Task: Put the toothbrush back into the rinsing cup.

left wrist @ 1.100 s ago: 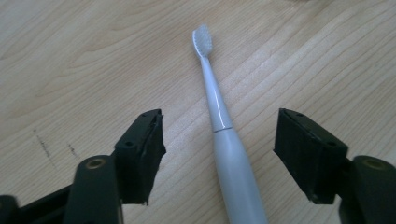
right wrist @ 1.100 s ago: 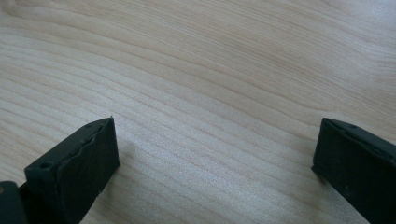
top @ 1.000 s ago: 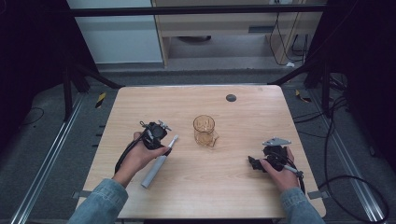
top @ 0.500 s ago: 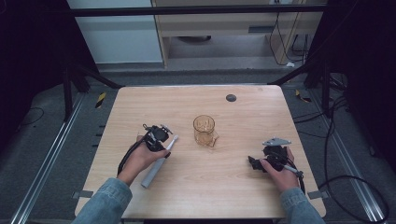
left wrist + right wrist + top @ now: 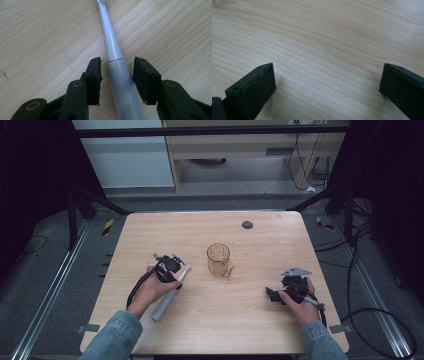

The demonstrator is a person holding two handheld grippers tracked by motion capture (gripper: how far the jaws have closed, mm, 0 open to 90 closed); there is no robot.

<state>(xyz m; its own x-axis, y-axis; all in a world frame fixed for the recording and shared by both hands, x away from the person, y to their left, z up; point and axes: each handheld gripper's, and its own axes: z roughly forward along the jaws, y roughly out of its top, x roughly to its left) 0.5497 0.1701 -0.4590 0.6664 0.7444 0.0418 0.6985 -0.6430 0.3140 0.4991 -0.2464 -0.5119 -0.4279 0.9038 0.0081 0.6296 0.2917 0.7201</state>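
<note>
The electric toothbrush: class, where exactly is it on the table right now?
In the high view the electric toothbrush lies flat on the table at its left, left of the glass cup, with the left gripper straddling it.

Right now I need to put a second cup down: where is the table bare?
Bare wood runs along the far edge of the table, beside the small dark disc, and along the near edge between the two forearms. It is crowded mid-table: the left claw straddles the electric toothbrush, close beside the amber glass cup.
</note>
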